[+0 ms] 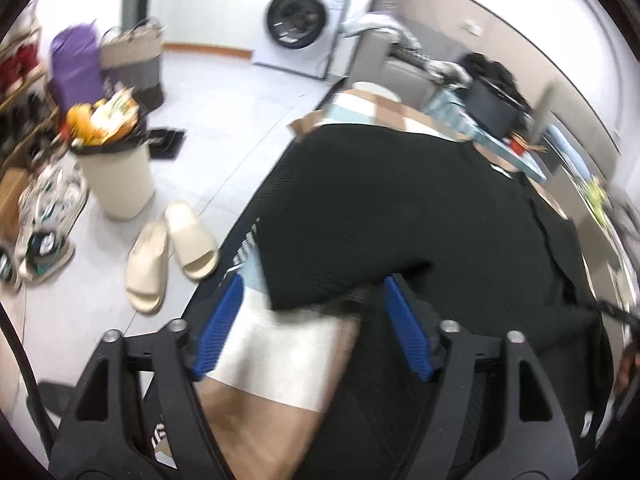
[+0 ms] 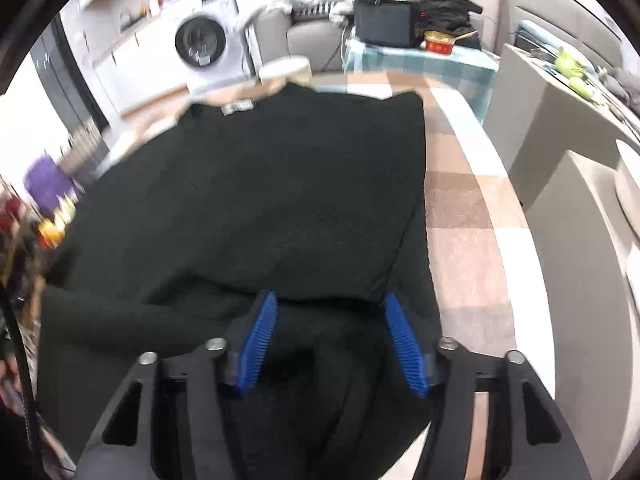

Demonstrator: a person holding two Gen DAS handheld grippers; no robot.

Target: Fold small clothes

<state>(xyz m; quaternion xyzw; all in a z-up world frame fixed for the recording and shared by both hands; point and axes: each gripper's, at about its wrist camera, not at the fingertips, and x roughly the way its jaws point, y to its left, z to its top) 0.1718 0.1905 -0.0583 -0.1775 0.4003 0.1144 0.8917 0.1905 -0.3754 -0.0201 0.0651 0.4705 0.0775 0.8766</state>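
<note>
A black knit top (image 1: 400, 208) lies spread on a table with a checked cloth (image 1: 384, 110). In the right wrist view the top (image 2: 260, 200) fills the table, its collar at the far end and its near part folded over. My left gripper (image 1: 312, 286) is open, its blue pads on either side of the top's near left edge, over bare cloth. My right gripper (image 2: 330, 300) is open above the folded near edge of the top, holding nothing.
The table's right edge (image 2: 492, 216) borders grey furniture (image 2: 568, 152). Left of the table on the floor stand a full waste bin (image 1: 116, 168), cream slippers (image 1: 172, 248) and shoes. A washing machine (image 1: 300, 24) and a side table with a black box (image 2: 384, 26) stand at the back.
</note>
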